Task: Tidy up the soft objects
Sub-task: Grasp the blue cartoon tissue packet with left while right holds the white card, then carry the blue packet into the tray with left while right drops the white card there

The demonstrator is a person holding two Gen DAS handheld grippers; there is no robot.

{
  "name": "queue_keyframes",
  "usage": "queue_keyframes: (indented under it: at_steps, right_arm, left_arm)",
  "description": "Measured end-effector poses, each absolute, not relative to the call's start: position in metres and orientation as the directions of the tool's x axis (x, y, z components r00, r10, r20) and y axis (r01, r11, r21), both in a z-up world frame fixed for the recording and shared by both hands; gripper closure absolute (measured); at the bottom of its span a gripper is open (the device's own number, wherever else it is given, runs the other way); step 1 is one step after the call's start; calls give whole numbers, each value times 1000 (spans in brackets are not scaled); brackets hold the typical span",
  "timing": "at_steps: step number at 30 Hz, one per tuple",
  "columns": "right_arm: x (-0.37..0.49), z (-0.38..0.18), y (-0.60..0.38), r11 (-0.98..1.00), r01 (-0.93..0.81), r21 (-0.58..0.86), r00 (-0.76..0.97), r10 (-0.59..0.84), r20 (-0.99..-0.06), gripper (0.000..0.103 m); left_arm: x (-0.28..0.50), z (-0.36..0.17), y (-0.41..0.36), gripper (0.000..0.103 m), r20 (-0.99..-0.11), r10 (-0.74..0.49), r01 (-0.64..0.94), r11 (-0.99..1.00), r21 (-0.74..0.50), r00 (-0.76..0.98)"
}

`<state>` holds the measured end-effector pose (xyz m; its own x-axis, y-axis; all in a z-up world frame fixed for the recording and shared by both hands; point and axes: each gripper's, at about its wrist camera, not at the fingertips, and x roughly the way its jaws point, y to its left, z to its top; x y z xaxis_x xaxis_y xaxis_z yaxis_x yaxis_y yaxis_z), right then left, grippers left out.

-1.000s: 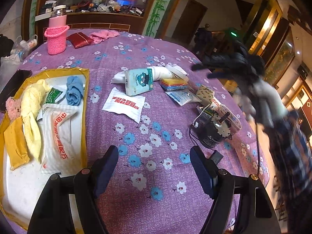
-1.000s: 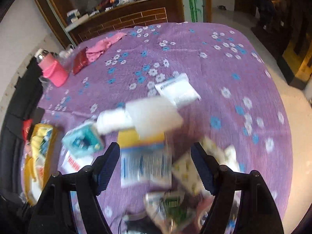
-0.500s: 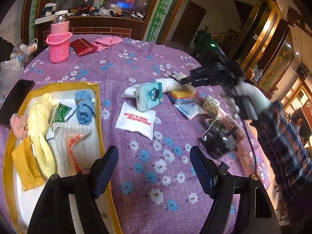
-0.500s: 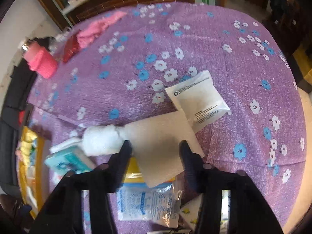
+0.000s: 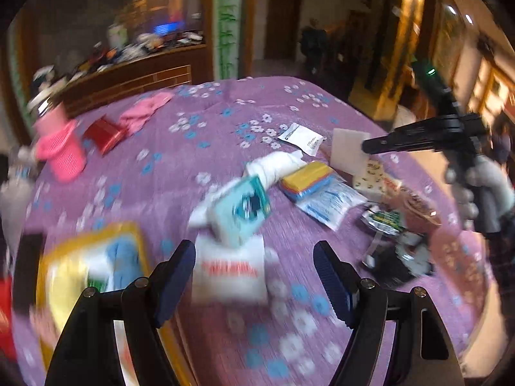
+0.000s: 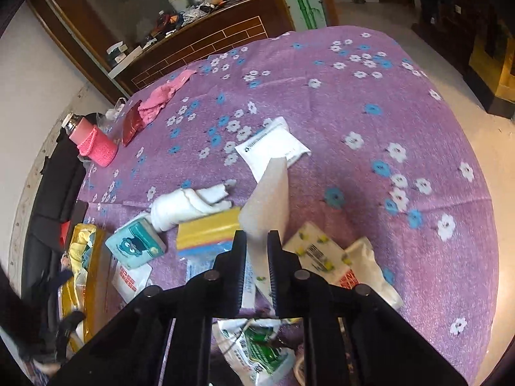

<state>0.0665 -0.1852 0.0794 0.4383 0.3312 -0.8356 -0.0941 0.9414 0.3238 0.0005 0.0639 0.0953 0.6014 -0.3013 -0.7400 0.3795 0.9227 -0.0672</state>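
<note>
My right gripper (image 6: 257, 238) is shut on a flat beige cloth pad (image 6: 268, 199) and holds it up above the purple flowered tablecloth; the pad also shows in the left wrist view (image 5: 349, 152), at the right gripper's tip (image 5: 367, 145). My left gripper (image 5: 254, 273) is open and empty, above a white packet with red print (image 5: 230, 268). Nearby lie a teal tissue pack (image 6: 136, 244), a rolled white cloth (image 6: 188, 204), a yellow sponge pack (image 6: 206, 228) and a white sachet (image 6: 273, 149). The yellow tray (image 5: 93, 238) with soft items is at the lower left.
A pink bottle in a knit sleeve (image 6: 93, 143), a red pouch (image 6: 132, 122) and a pink cloth (image 6: 164, 91) sit at the table's far left. A lemon-print pack (image 6: 317, 249) and a green-printed bag (image 6: 257, 350) lie near the right gripper. A black device (image 5: 399, 257) is at right.
My right gripper has closed on the beige pad and lifted it off the table. My left gripper has swung right, away from the tray, and the view is blurred.
</note>
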Motion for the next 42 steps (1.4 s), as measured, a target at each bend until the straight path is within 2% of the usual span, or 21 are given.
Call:
queue_keyframes:
  at_steps: [9,10,11,14,17,20,22,24,27,29,31,32,33,34,42]
  right_arm:
    - [67,79,-190,937,-100,334,431,344,-834,90]
    - [68,79,-190,936,-99,337,428,346,-835,90]
    - [68,79,-191,936,-93,340,428,346,-835,89]
    - [71,79,-194,939,-76,336,438,334,-834,73]
    - [74,76,-196,941,-66,331,454,324,-830,63]
    - [80,72,-194,931,-64,359,458,347,-818,59]
    - [83,72,-188,939,-70,335,470,328,-820,50]
    - [89,71,-182,952,-66,299,477,293,-829,38]
    - [98,69,-174,959,-68,276,479,274,-834,36]
    - [103,68,-169,964,-80,252,492,258,-832,36]
    - [105,65,-165,965,-98,245,473,262,-841,46]
    - [104,66,-164,966,-102,239,461,259,-849,70]
    - [103,65,-163,975,-93,201,444,221,-868,85]
    - [101,63,-166,980,-85,182,433,201,-879,90]
    - [79,70,-201,951,-40,306,508,283,-814,90]
  left_arm:
    - [82,44,18,24,-830,-158,487,861,150,535]
    - [85,39,15,32,-839,-136,485,859,165,527]
    - [86,34,12,61,-848,-117,481,859,175,517]
    - [81,34,12,75,-861,-180,497,863,93,475]
    - [71,43,13,76,-843,-203,492,867,82,499]
    - [63,49,12,76,-834,-244,495,868,39,494]
    - [60,52,10,76,-833,-263,497,868,15,486]
    - [58,54,7,76,-831,-271,499,866,10,486]
    - [51,53,0,76,-831,-278,511,860,9,482]
    - [47,53,-6,76,-831,-286,520,854,4,477]
    - [44,53,-8,76,-831,-294,523,852,-5,472]
    - [42,55,-8,76,-828,-302,524,852,-12,472]
    - [41,56,-7,76,-825,-309,525,851,-18,472]
    - [39,59,-5,76,-820,-321,526,850,-30,473]
    - [23,77,11,76,-777,-401,506,853,-124,485]
